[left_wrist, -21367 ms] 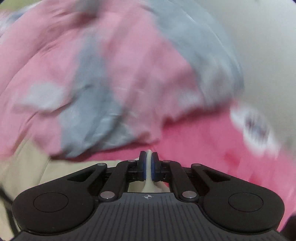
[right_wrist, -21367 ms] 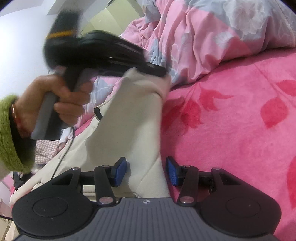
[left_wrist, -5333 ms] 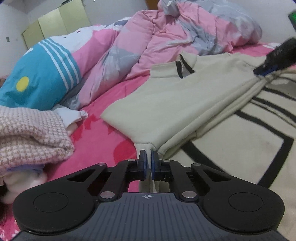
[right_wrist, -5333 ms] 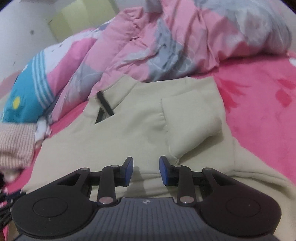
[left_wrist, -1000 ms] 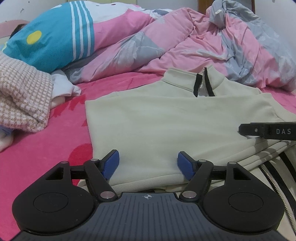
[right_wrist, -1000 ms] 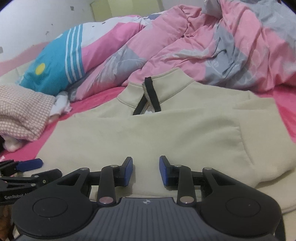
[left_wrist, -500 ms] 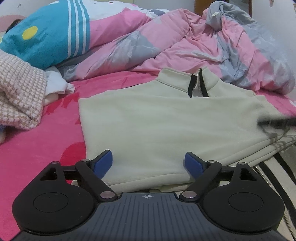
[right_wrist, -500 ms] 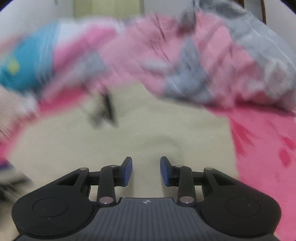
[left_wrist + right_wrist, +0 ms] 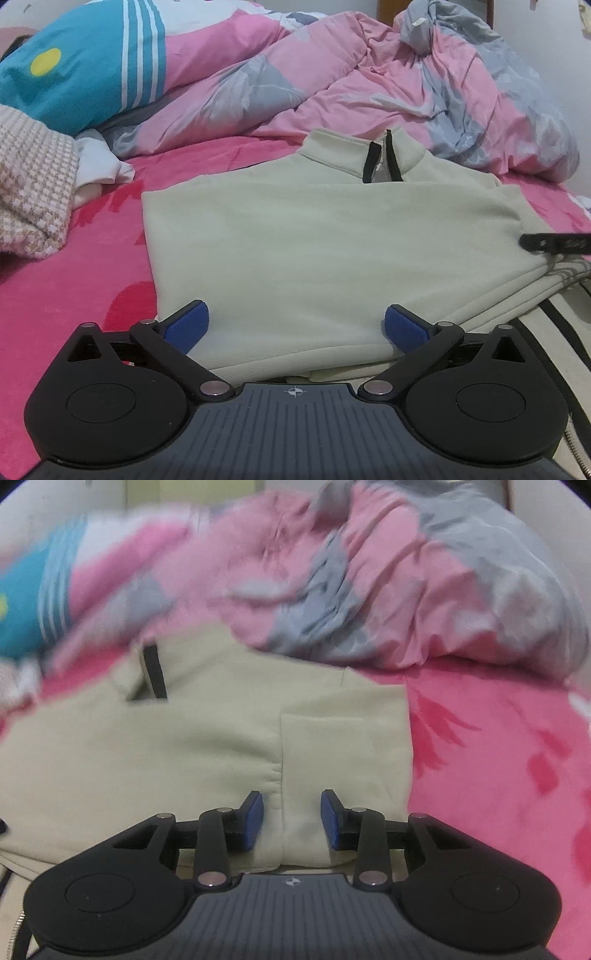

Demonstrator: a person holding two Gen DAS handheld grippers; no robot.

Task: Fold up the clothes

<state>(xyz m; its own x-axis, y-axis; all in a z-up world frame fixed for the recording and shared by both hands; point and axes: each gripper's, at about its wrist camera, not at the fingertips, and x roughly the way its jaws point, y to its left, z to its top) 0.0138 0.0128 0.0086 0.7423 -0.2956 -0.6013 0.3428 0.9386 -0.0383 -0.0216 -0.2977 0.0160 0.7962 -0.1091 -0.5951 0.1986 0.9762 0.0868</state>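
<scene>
My left gripper (image 9: 295, 326) gapes wide over the cream pullover's (image 9: 314, 236) near hem; my right gripper (image 9: 291, 819), parted, straddles its folded sleeve (image 9: 343, 760).

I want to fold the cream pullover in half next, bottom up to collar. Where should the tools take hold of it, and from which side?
Probably at the bottom hem of the cream pullover, one near corner each, coming in low from the near side. The hem lies closest, just ahead of the open left tool and open right tool, and the sleeves are already folded in, so the body is a tidy rectangle with the collar far.
</scene>
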